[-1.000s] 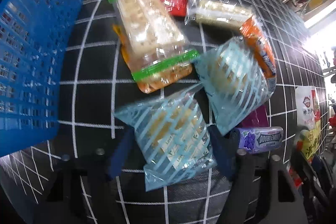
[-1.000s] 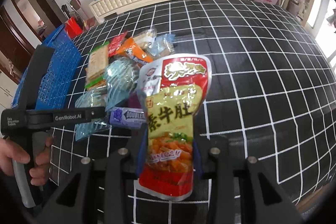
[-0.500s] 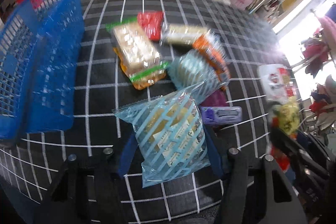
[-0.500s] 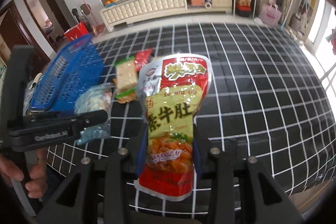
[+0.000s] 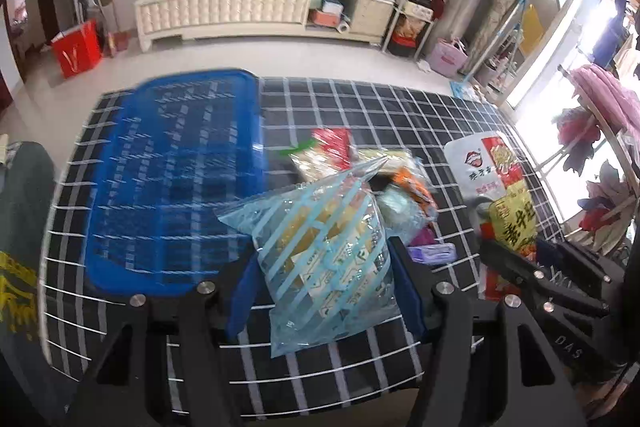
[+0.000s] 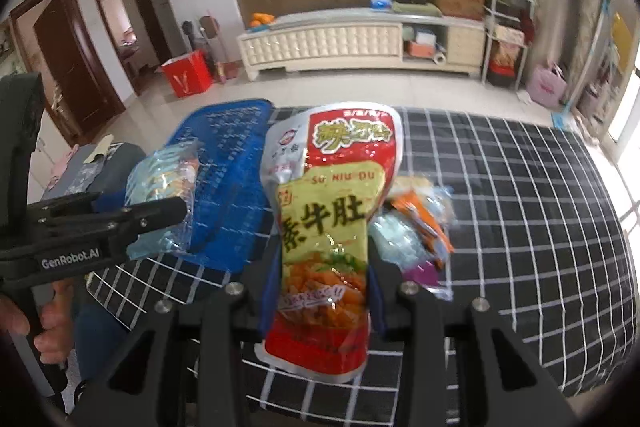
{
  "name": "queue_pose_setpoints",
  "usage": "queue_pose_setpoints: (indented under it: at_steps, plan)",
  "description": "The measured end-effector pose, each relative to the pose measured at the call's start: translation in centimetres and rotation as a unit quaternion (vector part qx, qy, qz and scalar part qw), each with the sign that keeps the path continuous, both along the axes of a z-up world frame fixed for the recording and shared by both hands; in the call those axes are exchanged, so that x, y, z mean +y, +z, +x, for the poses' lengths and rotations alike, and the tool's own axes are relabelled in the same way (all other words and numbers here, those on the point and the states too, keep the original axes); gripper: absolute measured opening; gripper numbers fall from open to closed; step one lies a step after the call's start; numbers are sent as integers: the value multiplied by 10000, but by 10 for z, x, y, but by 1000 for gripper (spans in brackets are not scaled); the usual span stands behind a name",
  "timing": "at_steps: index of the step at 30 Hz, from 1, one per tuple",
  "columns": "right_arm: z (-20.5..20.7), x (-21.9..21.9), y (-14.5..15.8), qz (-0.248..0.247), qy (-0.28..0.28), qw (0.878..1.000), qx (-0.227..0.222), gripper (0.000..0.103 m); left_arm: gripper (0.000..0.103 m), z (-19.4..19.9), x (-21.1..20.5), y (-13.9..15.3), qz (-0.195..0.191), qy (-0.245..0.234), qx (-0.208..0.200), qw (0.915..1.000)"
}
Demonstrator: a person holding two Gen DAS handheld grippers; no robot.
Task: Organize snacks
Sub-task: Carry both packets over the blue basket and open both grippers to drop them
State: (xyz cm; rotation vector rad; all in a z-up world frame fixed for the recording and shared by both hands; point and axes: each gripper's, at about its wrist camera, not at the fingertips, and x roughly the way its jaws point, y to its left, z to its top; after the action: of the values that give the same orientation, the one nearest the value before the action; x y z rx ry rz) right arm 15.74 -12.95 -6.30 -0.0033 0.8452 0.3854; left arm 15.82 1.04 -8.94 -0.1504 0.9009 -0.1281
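My left gripper [image 5: 324, 291] is shut on a clear bag with blue stripes [image 5: 324, 251], held off the table just right of the blue plastic basket [image 5: 168, 187]. My right gripper [image 6: 324, 291] is shut on a red and yellow snack pouch [image 6: 328, 227], which stands upright between the pads above the table. In the right wrist view the left gripper [image 6: 160, 215] and its striped bag [image 6: 164, 187] hang beside the basket [image 6: 228, 187]. The pouch [image 5: 504, 187] also shows at the right of the left wrist view. A pile of snack packs [image 5: 340, 155] lies on the table behind the bag.
The table wears a black cloth with a white grid [image 5: 360, 107]. A purple gum pack [image 5: 434, 253] lies by the pile. A hand [image 6: 48, 319] grips the left gripper's handle. Beyond the table stand a white cabinet [image 5: 240, 11] and a red bag [image 5: 78, 47].
Both grippers have risen with their packs and tilted up, so the room now shows. The striped bag has come off the table and moved toward the basket.
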Motion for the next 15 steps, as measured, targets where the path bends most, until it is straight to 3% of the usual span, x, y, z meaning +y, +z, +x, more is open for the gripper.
queue_pose_setpoints:
  at_steps: [7, 15]
  plan:
    - [7, 39, 13, 41, 235, 9996, -121, 42, 58, -15, 56, 17, 257, 187, -172, 9993]
    - [21, 82, 8, -26, 437, 9990, -37, 42, 58, -8, 93, 18, 590, 146, -204, 9979]
